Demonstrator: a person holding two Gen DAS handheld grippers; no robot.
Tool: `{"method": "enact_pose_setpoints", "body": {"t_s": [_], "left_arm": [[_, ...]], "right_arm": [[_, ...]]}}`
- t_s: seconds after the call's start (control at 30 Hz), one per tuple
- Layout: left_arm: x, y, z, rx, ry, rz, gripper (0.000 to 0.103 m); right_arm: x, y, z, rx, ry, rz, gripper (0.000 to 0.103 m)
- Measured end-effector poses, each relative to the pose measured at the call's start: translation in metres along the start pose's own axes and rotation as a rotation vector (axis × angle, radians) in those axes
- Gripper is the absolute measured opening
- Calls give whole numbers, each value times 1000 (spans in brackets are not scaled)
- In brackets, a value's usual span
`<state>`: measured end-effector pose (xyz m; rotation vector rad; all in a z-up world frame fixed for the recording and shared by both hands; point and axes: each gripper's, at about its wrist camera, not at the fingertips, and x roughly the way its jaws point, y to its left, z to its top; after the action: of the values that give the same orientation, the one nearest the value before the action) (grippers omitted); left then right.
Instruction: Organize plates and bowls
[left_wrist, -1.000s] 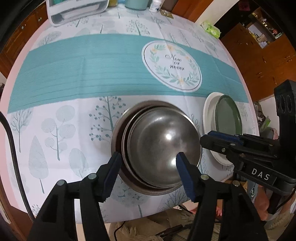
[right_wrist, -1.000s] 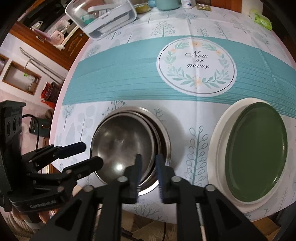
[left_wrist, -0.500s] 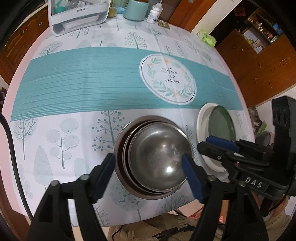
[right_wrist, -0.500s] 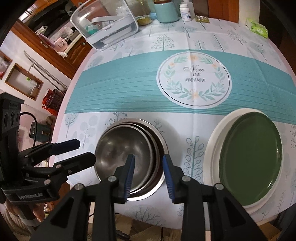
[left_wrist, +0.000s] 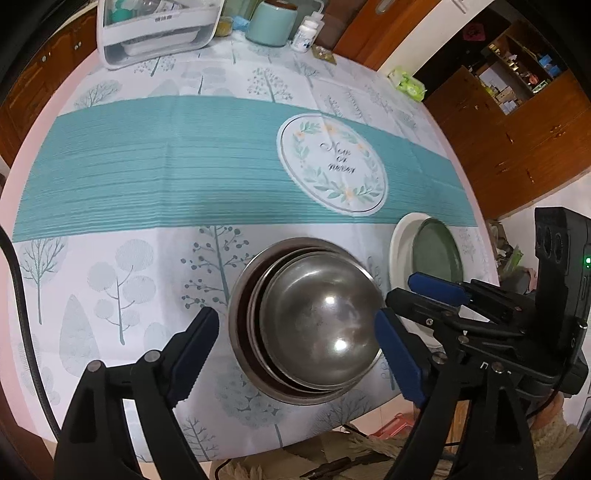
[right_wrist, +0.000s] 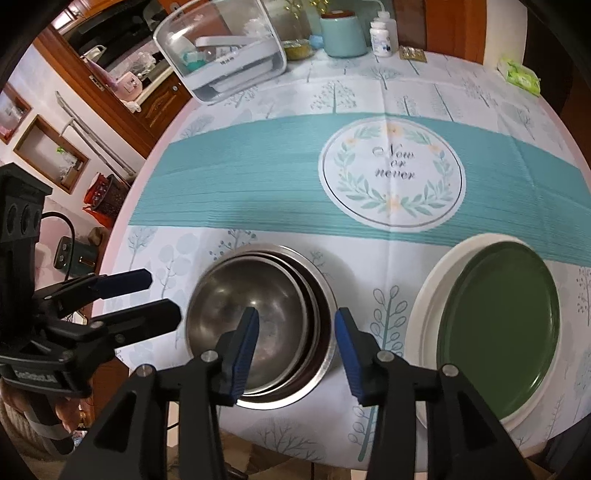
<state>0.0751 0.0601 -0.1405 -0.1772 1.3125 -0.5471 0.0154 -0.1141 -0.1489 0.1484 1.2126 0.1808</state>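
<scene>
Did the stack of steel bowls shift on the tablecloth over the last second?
No. The stack of steel bowls sits by the same printed berry tree, beside the green plate.

Near edge of tabletop (right_wrist: 258, 192) crowded: nested steel bowls (left_wrist: 314, 325) and stacked plates (right_wrist: 495, 325) sit side by side with a narrow strip of cloth between. Teal band across the middle lies bare, wide passage. Far edge blocked by clear container (right_wrist: 225, 59), teal canister (right_wrist: 341, 35), pill bottle (right_wrist: 380, 37).
</scene>
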Motion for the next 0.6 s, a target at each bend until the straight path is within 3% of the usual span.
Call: {"method": "enact_pose_setpoints", "body": {"t_s": [0.27,0.6], "left_arm": [[36,21,-3,-49,88,23,85],[64,37,-10,-110,173,-12,85]], "right_arm": [[27,-16,-3,50,74,-7,43],[49,-31,-10,125,166,74,43]]}}
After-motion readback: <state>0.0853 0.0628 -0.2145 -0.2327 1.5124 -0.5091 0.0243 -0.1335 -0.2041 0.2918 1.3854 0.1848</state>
